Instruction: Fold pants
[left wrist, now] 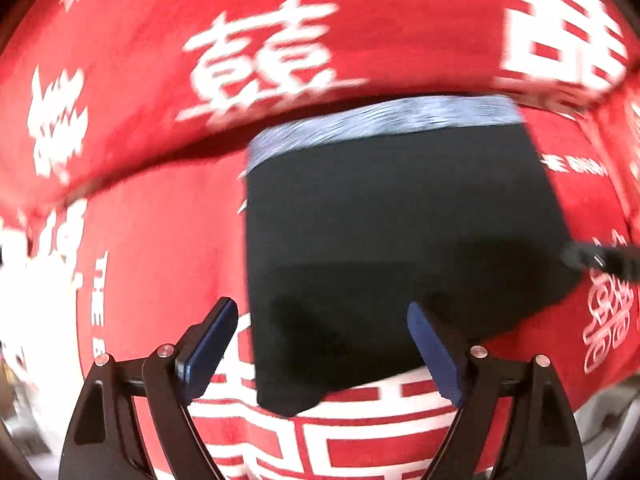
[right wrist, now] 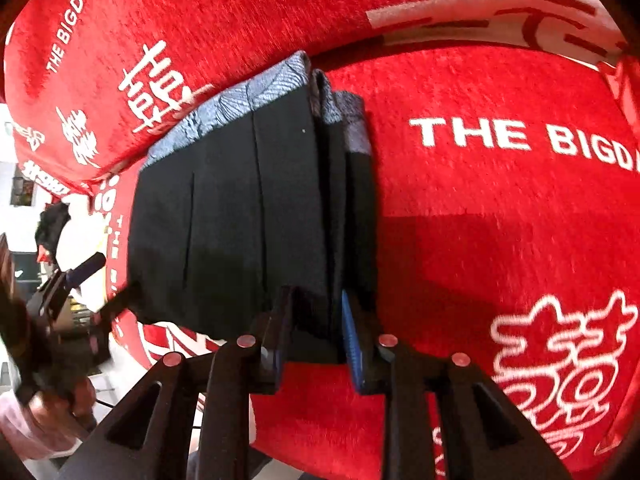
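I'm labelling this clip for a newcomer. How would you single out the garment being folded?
Find the red cover printed with white characters and "THE BIGDA". The folded black pants lie on it near the back cushion. Their patterned grey-blue waistband marks them; everything around is red and white.

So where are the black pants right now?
The folded black pants lie on the red cloth, ahead of the open left gripper, with their right edge between the right gripper fingers.
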Motion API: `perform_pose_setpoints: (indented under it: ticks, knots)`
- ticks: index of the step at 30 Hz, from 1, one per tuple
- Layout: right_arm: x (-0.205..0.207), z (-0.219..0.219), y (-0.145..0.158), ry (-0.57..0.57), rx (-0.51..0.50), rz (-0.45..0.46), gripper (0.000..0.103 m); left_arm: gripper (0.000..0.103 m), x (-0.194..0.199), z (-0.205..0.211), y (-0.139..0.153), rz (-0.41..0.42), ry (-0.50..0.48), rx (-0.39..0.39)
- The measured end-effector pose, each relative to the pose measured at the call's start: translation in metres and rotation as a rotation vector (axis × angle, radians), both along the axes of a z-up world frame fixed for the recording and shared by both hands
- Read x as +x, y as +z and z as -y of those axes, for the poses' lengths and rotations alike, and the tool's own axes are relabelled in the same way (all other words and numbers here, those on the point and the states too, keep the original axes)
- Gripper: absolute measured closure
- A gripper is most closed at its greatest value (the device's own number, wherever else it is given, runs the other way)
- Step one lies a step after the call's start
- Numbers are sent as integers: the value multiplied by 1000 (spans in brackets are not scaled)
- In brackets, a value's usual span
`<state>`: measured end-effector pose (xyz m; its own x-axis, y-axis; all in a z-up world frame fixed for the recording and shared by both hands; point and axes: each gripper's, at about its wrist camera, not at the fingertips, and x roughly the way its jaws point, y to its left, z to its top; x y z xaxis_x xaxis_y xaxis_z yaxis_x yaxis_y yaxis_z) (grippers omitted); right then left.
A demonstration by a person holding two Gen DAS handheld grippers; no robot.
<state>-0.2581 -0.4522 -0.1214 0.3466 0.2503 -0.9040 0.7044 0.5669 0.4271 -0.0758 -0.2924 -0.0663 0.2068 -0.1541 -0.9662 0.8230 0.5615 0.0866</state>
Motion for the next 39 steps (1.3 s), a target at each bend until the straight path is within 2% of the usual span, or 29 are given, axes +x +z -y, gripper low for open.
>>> perform_pose_setpoints:
  ticks: [5, 11, 14, 16, 18, 22, 24, 26, 28, 32, 39]
  knots:
    - [-2, -10, 6, 4, -54, -61, 74, 15, 15, -12, -17, -59, 60, 32]
    - [6, -21, 26, -11, -157, -131, 74, 15, 24, -14, -27, -97, 68, 26]
    - [14, -28, 46, -29, -224, -98, 74, 15, 27, -16, -32, -102, 56, 22]
    - [23, -34, 54, -32, -239, -62, 69, 15, 30, -15, -35, -106, 43, 19]
    - [36, -41, 50, -3, -231, -68, 64, 15, 31, -17, -37, -115, 36, 15]
    - [55, -58, 26, 43, -213, -136, 63, 15, 39, -17, -42, -146, 32, 14]
    - [55, -64, 21, 40, -238, -160, 62, 15, 41, -16, -44, -156, 27, 9]
    - [56, -67, 21, 36, -247, -168, 57, 15, 42, -17, -45, -159, 12, 6]
    - [59, -69, 18, 37, -250, -185, 46, 15, 42, -18, -44, -163, -2, 4]
    - [65, -78, 16, 44, -287, -228, 44, 15, 45, -20, -45, -187, -14, 5]
    - [68, -84, 13, -10, -305, -268, 42, 15, 54, -33, -39, -195, -22, -4]
